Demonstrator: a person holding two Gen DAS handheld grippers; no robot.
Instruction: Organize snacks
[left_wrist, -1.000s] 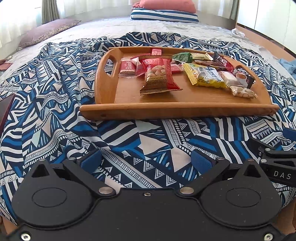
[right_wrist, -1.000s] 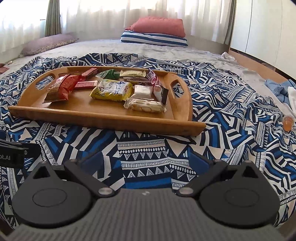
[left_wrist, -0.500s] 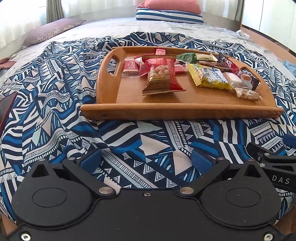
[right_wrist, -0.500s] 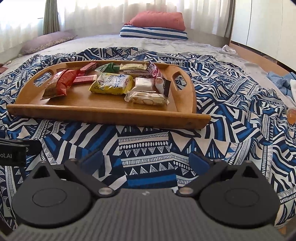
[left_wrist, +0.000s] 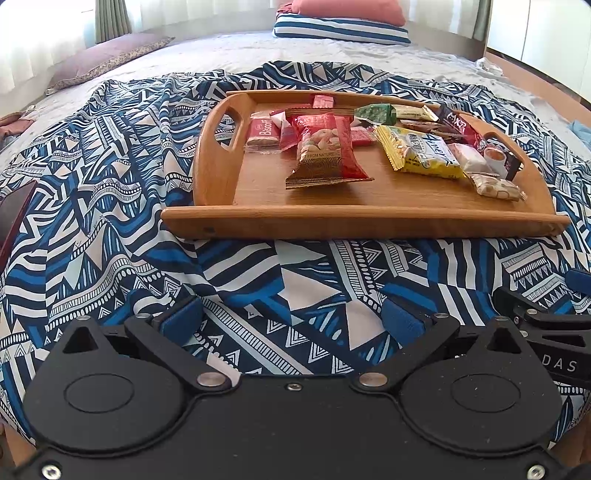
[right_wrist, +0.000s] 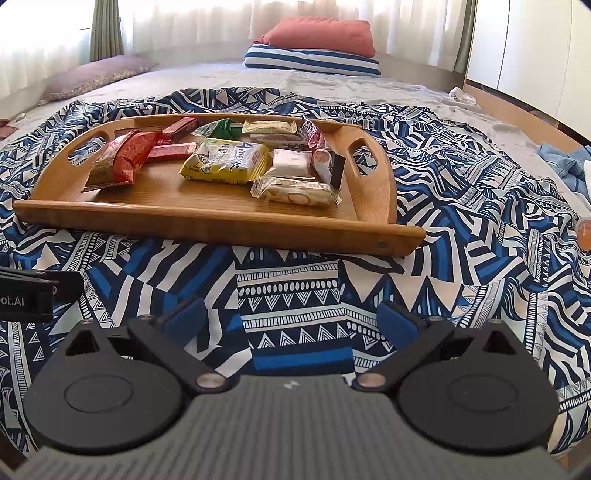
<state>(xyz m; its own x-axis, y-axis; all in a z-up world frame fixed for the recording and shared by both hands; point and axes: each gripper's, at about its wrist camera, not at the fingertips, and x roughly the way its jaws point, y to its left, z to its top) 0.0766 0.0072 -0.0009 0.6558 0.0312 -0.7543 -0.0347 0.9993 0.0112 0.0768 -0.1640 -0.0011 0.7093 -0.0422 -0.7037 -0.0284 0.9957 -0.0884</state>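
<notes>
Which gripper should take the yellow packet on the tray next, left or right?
Probably right. From the right gripper the yellow packet sits nearly straight ahead; from the left gripper it lies off to the right, behind the red nut bag. Both are open, empty, short of the tray.

This is looking like a bedroom in a home: a wide bed is filling the view, with a salmon pillow lying on a striped pillow at its head. Sheer curtains are letting daylight in behind, white wardrobe doors are standing alongside, and a patterned blue cloth is covering the mattress.
</notes>
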